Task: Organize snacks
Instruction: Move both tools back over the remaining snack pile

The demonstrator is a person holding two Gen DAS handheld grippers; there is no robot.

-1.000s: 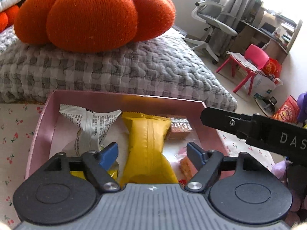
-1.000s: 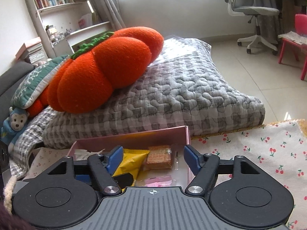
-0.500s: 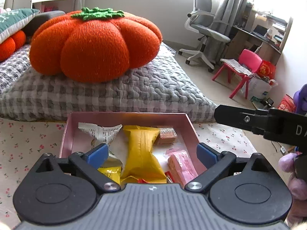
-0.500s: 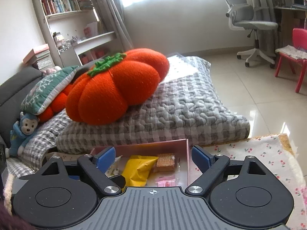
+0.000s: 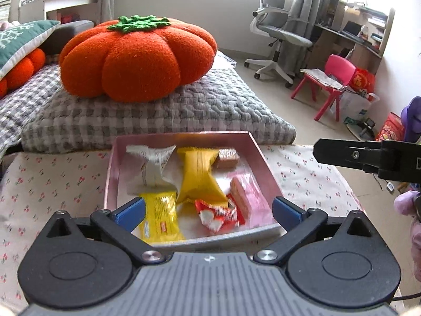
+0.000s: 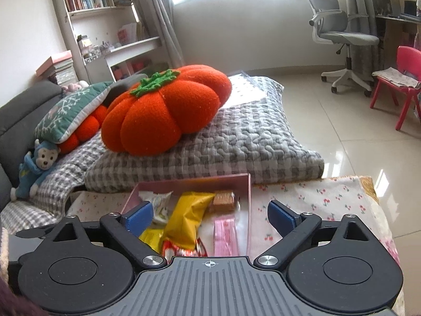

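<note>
Left view only: red pkt [image 5: 220,214]

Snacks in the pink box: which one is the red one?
The small red-and-white wrapper at the near end of the pink box, beside the pink wafer pack. The others are yellow, white, brown or pink.

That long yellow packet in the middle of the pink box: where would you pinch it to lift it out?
Probably at its narrow waist, coming from above. The long yellow packet lies flat in the pink box, its length running front to back, and its middle is pinched slimmer than its ends. Jaws set across that width would fit between the neighbouring snacks.
</note>
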